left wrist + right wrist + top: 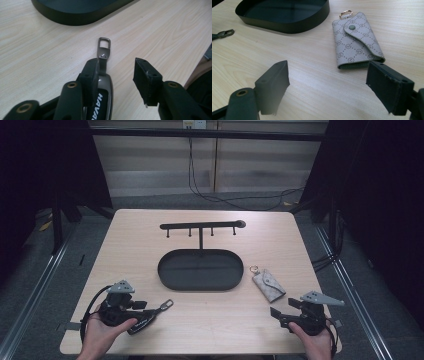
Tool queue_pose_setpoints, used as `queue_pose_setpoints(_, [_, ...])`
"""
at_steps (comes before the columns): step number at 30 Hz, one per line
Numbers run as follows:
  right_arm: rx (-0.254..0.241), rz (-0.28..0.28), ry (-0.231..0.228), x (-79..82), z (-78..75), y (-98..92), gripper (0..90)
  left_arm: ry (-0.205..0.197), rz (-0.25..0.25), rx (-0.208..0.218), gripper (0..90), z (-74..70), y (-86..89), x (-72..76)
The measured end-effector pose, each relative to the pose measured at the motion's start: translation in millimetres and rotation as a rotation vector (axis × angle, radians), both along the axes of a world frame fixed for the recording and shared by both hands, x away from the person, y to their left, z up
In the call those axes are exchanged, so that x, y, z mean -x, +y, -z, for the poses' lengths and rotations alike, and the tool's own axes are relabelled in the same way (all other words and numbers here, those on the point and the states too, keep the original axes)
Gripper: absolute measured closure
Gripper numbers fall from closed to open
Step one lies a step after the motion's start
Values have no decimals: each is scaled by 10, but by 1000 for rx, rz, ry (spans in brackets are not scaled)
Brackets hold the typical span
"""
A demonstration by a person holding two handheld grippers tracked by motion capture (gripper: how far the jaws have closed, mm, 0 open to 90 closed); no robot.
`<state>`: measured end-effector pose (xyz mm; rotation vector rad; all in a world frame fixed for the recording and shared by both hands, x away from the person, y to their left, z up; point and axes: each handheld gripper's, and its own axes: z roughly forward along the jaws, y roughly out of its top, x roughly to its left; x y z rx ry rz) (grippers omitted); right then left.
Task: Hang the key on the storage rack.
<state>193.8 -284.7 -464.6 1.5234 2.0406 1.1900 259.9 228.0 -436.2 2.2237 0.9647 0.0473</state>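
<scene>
A dark car key fob (103,96) with a short strap and a metal clasp (103,46) lies on the table between the jaws of my left gripper (116,63). It rests against the left jaw, and the right jaw stands clear of it. From above, the left gripper (149,314) sits at the table's front left with the clasp (167,304) poking out ahead. A grey patterned key pouch (355,42) with a gold ring lies flat just ahead of my open right gripper (328,66). That gripper (282,309) sits at the front right, below the pouch (268,285).
A black oval tray (165,270) sits mid-table with a black T-shaped hook rack (201,226) rising behind it. Its wall (287,27) is close to the left of the pouch. Bare wood lies between the two grippers. Cables run over the floor beyond the table.
</scene>
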Motion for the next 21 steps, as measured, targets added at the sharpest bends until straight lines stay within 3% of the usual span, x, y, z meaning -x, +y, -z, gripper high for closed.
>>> queue_pose_setpoints(9, [0,-7,9,-11,12,-6,184,26,4,-38,586,0,-67,-89])
queue_pose_setpoints(16, [0,-5,21,-15,19,-3,184,50,16,-67,517,-30,-135,-181])
queue_pose_setpoints(19, [1,-6,20,-19,22,-3,184,78,48,-80,516,-47,-167,-235])
queue_pose_setpoints(21, [1,-6,22,-20,23,-2,184,82,51,-112,519,-42,-194,-267])
